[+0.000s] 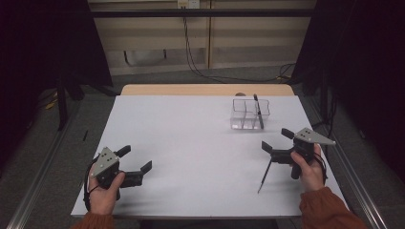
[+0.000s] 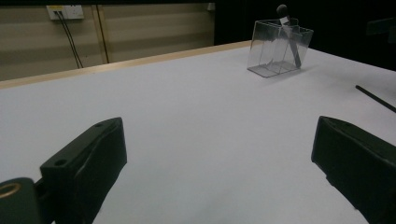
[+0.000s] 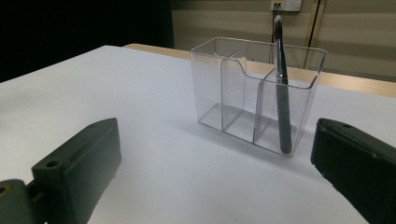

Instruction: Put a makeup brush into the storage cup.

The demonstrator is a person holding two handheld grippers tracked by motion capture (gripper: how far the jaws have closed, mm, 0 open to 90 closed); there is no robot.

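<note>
Clear organizer (image 3: 243,93), black pen (image 1: 264,175)

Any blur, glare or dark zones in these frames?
High view: surroundings black, white table evenly lit. Left gripper view: near jaws soft, clear plastic organiser sharper. Right gripper view: jaws blurred, the organiser's walls faintly reflective, dark pen inside crisp.

One clear organizer (image 1: 249,114) with what look like three compartments, two dark pens: one standing inside (image 1: 258,110), one lying on the table (image 1: 264,176).
</note>
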